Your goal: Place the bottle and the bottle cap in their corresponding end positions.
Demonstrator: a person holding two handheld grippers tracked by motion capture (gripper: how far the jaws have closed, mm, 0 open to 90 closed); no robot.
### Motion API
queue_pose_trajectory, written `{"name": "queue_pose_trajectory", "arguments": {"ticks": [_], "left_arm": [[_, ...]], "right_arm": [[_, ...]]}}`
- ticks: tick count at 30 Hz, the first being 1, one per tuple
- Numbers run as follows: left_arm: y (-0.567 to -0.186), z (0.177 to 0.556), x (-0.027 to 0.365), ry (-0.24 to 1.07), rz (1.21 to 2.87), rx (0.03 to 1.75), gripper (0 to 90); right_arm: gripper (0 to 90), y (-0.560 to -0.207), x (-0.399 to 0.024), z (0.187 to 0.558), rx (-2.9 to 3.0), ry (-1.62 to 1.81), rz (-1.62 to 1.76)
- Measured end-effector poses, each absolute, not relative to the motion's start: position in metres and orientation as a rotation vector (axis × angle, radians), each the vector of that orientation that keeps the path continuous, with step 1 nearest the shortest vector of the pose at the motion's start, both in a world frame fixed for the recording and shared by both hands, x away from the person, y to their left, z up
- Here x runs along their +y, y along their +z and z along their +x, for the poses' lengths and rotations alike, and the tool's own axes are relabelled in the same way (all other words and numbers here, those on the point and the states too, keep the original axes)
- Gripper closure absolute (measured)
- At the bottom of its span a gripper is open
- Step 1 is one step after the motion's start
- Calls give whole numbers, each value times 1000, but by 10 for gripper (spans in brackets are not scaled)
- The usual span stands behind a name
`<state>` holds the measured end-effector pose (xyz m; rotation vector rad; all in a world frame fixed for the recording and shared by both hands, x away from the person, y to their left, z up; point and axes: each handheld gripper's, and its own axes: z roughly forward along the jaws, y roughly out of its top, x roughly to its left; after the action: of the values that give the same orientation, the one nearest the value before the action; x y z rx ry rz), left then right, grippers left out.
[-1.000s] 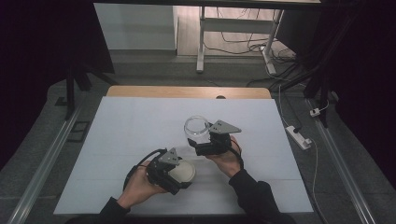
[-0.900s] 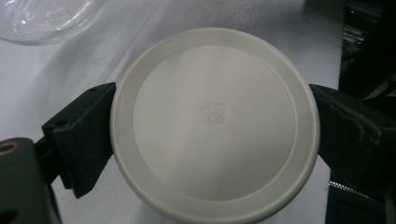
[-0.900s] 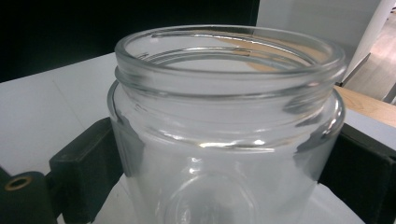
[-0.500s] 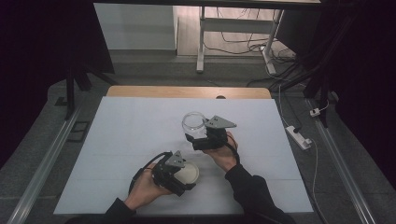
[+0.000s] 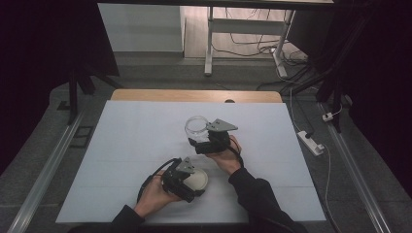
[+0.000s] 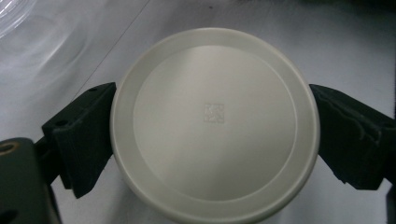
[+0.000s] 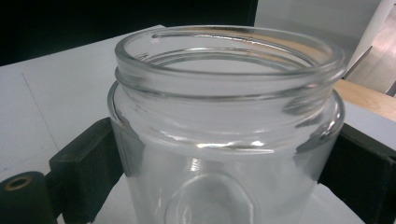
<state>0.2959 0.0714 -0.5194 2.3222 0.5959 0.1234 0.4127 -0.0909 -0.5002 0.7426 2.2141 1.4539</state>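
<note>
Now: lid and jar drifting apart

Left gripper [image 5: 192,187] clamps the round cream plastic lid [image 6: 215,123] at the near table edge. Right gripper [image 5: 198,143] grips the clear glass jar [image 7: 226,135], which has slid farther away since a second ago. Mouth open, upright; capping still pending.

Dim room, evenly lit table [image 5: 145,145], soft close-up views, faint glare

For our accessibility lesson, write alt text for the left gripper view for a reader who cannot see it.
A round cream lid, seen face-on with a small square mark embossed at its centre, is clamped at its rim between the two black jaws of the left hand-held gripper. Behind it lies the white table surface, with clear glass at the upper left corner.
</note>
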Motion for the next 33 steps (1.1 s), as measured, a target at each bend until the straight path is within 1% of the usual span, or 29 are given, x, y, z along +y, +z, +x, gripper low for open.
{"name": "queue_pose_trajectory", "arguments": {"ticks": [11,20,33], "left_arm": [[-527,302,70,148,2335,621,77],[-535,306,69,164,2381,638,76],[-540,306,68,177,2380,636,70]], "right_arm": [[69,-513,-81,422,2211,1425,740],[67,-521,-81,426,2204,1422,733],[64,-519,-89,424,2267,1382,761]]}}
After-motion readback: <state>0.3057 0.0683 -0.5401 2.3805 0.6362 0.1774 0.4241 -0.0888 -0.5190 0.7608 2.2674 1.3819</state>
